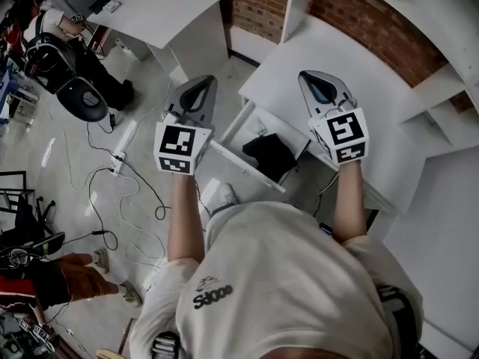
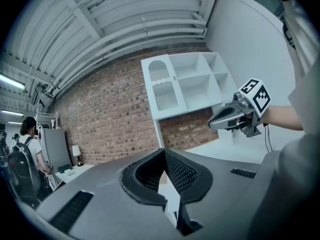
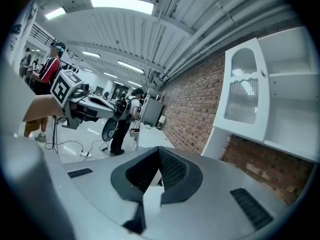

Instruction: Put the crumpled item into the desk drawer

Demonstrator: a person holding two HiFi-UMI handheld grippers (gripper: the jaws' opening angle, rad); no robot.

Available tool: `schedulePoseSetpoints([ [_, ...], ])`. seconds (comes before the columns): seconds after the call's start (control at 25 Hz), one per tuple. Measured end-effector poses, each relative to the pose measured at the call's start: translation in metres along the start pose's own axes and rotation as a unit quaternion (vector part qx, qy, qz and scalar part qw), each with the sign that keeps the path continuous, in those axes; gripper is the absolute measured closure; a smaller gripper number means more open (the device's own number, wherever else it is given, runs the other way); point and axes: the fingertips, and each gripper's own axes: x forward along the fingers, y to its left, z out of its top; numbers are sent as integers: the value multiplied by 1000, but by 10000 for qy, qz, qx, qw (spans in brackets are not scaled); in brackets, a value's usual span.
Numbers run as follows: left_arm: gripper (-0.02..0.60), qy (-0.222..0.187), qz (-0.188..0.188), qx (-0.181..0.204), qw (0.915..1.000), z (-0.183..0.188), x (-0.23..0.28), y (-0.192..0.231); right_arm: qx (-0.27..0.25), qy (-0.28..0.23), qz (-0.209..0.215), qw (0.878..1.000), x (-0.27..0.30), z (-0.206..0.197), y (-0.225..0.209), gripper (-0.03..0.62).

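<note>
Crumpled item [image 1: 269, 155] in drawer [image 1: 247, 169], near right hand-held gripper [image 1: 314, 81]

I read the head view from above the person's shoulders, facing steeply down. The desk [image 1: 299, 58] fills the upper right of the frame, and the left claw [image 1: 196, 88] and right claw [image 1: 318, 81] sit mid-frame. Each gripper view rides close behind its own claw and faces along it, nearly level. Both share the brick wall [image 2: 115, 119] and the white shelf unit [image 2: 190, 84]. The left gripper view catches the right claw at right of frame. The right gripper view catches the left claw at upper left.
</note>
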Motion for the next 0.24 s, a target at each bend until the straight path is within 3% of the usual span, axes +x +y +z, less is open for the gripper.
schedulePoseSetpoints([
  [0.24, 563, 49, 12, -60, 10000, -3, 0, 11, -4, 43, 91, 9999, 12, 1, 4, 588],
])
